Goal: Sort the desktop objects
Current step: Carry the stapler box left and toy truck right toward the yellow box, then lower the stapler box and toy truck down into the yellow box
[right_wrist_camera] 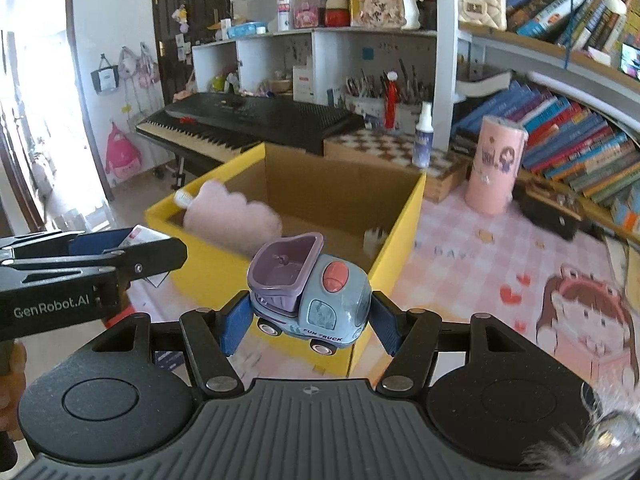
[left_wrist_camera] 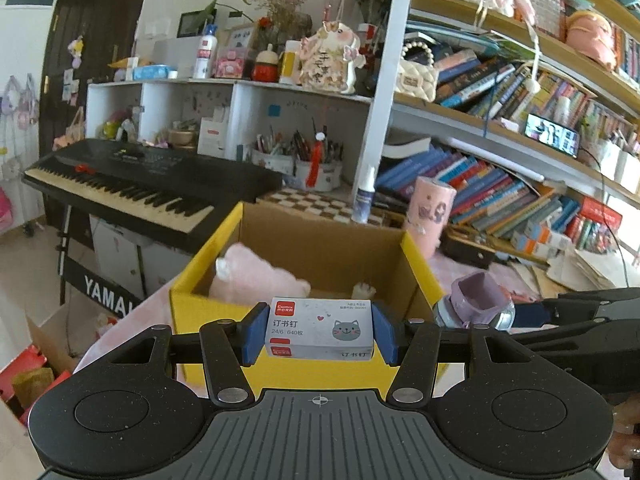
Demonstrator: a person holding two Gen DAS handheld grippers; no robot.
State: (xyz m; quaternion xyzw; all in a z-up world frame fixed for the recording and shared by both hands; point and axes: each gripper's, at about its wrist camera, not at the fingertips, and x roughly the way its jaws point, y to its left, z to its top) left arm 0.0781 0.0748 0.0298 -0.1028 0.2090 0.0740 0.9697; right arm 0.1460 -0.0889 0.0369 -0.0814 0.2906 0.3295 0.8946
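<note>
Here the left claw [left_wrist_camera: 319,330] is clenched on a staple box [left_wrist_camera: 319,328], gripped by its short ends so it rides level, while the right claw [right_wrist_camera: 308,312] grasps a toy truck [right_wrist_camera: 310,292]. Both hang just before the yellow carton [right_wrist_camera: 404,220], likely their destination, where a pink plush [right_wrist_camera: 232,216] already lies.

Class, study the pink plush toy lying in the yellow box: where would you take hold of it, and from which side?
Probably from above, through the open top of the yellow box; its walls block the sides. Close on the pink plush toy at its raised upper edge, which leans against the wall.
</note>
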